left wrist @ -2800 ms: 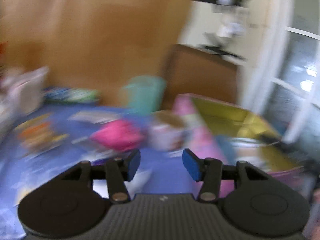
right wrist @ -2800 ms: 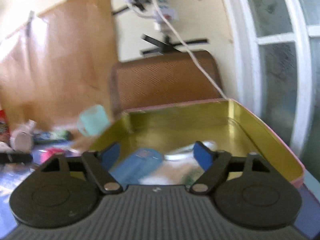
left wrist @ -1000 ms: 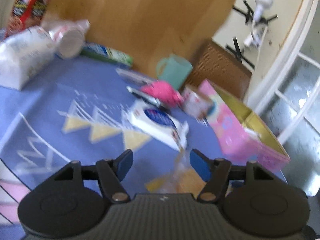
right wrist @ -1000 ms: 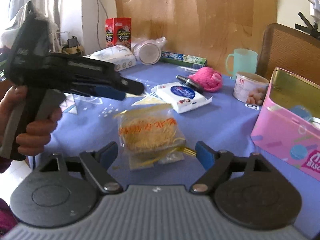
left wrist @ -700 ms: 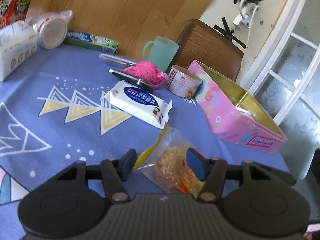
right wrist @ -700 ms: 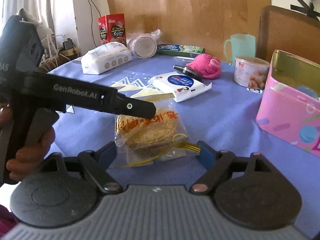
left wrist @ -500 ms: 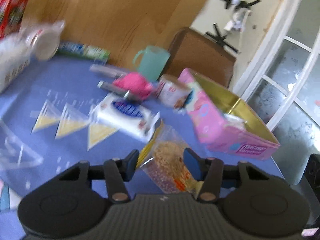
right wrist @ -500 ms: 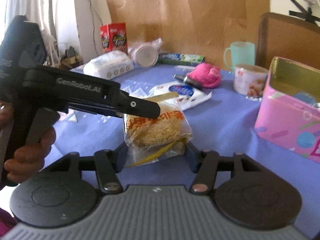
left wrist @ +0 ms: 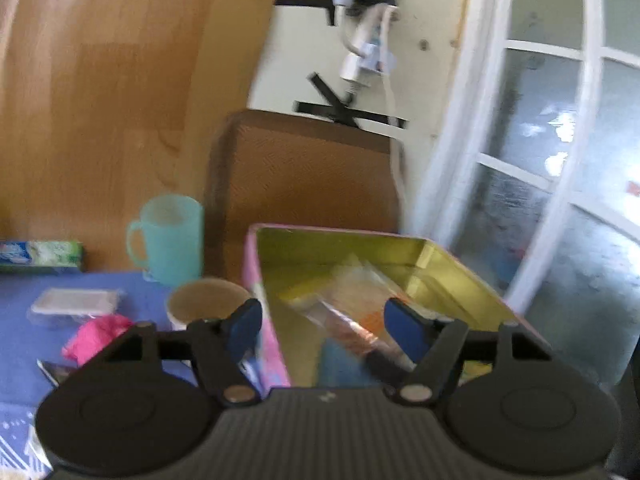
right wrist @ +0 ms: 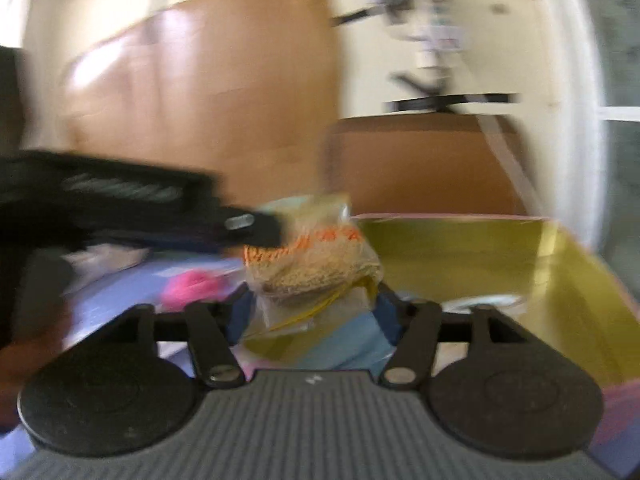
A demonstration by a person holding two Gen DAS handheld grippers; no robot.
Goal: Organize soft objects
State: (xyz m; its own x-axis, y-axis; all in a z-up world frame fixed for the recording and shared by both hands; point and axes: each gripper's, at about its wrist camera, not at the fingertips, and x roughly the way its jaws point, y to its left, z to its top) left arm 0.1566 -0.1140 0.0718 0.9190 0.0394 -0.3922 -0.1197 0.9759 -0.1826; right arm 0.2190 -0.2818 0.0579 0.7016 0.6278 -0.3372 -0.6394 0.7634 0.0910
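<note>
One noodle packet (right wrist: 312, 264) is what we handle: a light, crinkly clear bag around a brittle dry cake, slippery and easily crushed, so we would take it by the flat sides or the sealed edge, gently. It hangs over the near left corner of the pink tin (right wrist: 560, 248), between the pads of our right tool (right wrist: 312, 316), whose jaws are opening; blur hides whether the pads press it. Our left tool (left wrist: 324, 324), also opening and pinching nothing, points at the packet from 9 o'clock. The tin's thin gold rim sits close below, with open room toward 2 o'clock. A pink cloth (left wrist: 96, 334), cup (left wrist: 208, 306) and mug (left wrist: 168, 236) crowd the bench (left wrist: 24, 320) at 9 o'clock.
</note>
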